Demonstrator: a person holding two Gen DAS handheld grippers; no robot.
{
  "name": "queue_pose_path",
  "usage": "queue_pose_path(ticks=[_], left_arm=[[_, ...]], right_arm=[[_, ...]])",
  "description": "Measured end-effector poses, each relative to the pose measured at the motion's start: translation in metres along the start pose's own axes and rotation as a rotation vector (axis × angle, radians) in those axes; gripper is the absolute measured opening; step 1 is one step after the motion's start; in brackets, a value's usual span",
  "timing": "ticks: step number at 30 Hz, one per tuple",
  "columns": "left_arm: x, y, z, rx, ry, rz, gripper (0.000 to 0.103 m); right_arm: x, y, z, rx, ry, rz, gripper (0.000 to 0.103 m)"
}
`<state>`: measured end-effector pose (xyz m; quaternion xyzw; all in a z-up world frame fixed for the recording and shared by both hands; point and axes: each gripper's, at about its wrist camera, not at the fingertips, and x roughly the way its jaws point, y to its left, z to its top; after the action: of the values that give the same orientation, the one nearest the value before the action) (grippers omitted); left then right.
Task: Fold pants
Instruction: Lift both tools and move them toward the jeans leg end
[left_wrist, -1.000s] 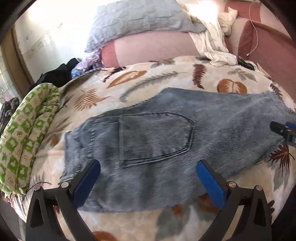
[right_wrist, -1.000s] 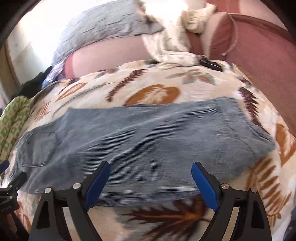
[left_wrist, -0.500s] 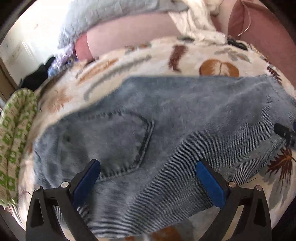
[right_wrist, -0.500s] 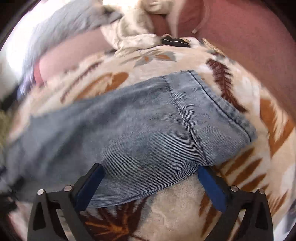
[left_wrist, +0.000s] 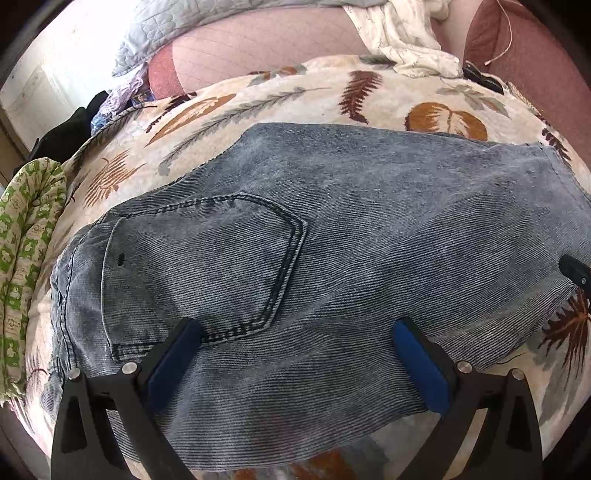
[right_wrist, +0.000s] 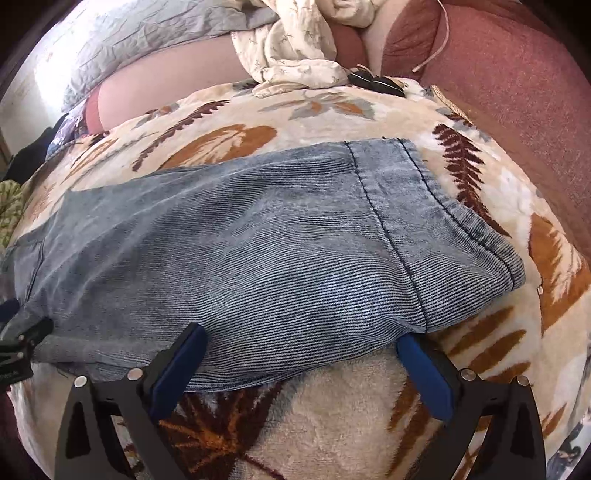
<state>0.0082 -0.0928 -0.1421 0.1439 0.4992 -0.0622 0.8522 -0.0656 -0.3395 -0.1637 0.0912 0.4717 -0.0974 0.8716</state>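
Note:
Grey-blue denim pants (left_wrist: 332, 236) lie folded lengthwise across a leaf-patterned blanket (left_wrist: 258, 99), waist to the left, hem to the right. My left gripper (left_wrist: 295, 328) stands open low over the seat, just below the back pocket (left_wrist: 207, 262), its blue pads (left_wrist: 173, 354) wide apart on the cloth. My right gripper (right_wrist: 301, 339) is open at the near edge of the pants (right_wrist: 258, 240) beside the stitched hem (right_wrist: 443, 229). Its pads (right_wrist: 181, 369) straddle that edge without pinching it. Each view catches a black tip of the other gripper at its side.
A green-and-white patterned cloth (left_wrist: 26, 240) lies at the blanket's left edge. Behind are a grey quilted pillow (left_wrist: 177, 29), a pink bolster (left_wrist: 258, 48), a crumpled white garment (right_wrist: 291, 48) and a small black object (right_wrist: 373, 81). A reddish cushion (right_wrist: 517, 92) rises at the right.
Both grippers have come down and forward toward the pants, which now fill more of each view. The right gripper slid toward the hem end and opened slightly wider.

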Motion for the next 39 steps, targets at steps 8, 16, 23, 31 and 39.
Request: queue_pose_path(ticks=[8,16,23,31,39], left_arm=[[-0.022,-0.044,0.029,0.265,-0.027,0.081,0.103],[-0.045,-0.112,0.074,0.468,-0.125,0.016,0.103],[-0.035,-0.156,0.108,0.487,-0.099,-0.003,0.103],[-0.031,-0.198,0.142,0.482,-0.1,-0.081,0.103],[-0.031,-0.228,0.155,0.554,-0.136,-0.161,0.103]], right_arm=[[-0.012,-0.007,0.0,0.005,-0.032,0.069,0.103],[-0.038,-0.059,0.0,0.283,-0.078,0.29,0.103],[-0.053,-0.107,-0.009,0.563,-0.163,0.458,0.103],[-0.041,-0.144,-0.022,0.775,-0.168,0.604,0.103],[-0.033,-0.151,-0.023,0.836,-0.17,0.647,0.103]])
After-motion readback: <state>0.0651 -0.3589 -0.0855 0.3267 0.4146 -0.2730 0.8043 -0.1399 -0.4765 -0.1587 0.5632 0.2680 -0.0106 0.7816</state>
